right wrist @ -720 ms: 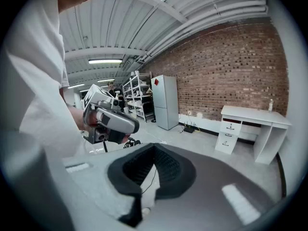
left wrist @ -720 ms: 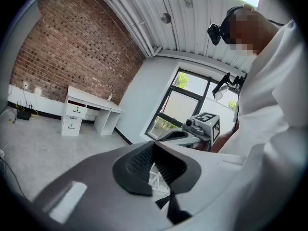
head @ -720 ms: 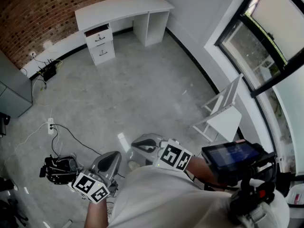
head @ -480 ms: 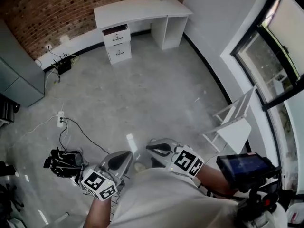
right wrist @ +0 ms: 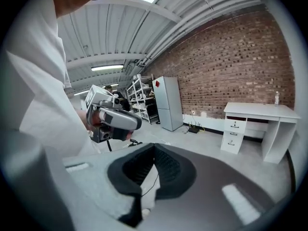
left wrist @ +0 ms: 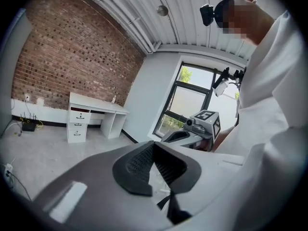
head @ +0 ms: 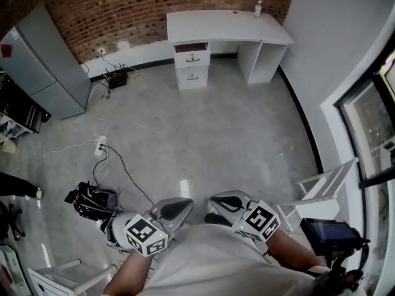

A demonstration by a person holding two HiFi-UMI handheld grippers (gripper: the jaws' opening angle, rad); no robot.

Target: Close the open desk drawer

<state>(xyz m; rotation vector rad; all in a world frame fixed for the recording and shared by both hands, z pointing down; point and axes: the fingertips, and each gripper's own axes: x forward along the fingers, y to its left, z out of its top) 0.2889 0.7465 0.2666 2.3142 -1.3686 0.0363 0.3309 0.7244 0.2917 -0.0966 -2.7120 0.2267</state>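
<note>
- At the far end of the room, against the brick wall (head: 123, 8), the open drawer (head: 192, 55) is the top one in the drawer stack under the white surface (head: 222, 24). It is pulled out towards the room, with a dark gap showing above its front.
- A second drawer (head: 192, 76) sits below it, flush with the stack.
- A small bottle (head: 258, 8) stands upright near the right end of the surface.
- A grey cabinet (head: 43, 60) stands to the left of the surface along the same wall, and a dark device with cables (head: 117, 77) lies on the floor between the two.
- Bare grey floor (head: 203, 134) stretches from the drawer to the person. A white power strip (head: 99, 147) and a black bundle (head: 92, 200) lie on its left side, and a white chair (head: 318, 196) stands at the right near the window.
- The left hand-held gripper (head: 179, 205) and the right hand-held gripper (head: 220, 201) are held close to the person's body, side by side and well apart from the drawer.
- In the left gripper view, the left hand-held gripper (left wrist: 154, 146) is clenched, its ribbed pads meeting at the tip with nothing between them.
- In the right gripper view, the right hand-held gripper (right wrist: 154, 147) is likewise clenched on nothing, and the drawer stack shows far off at the right.
</note>
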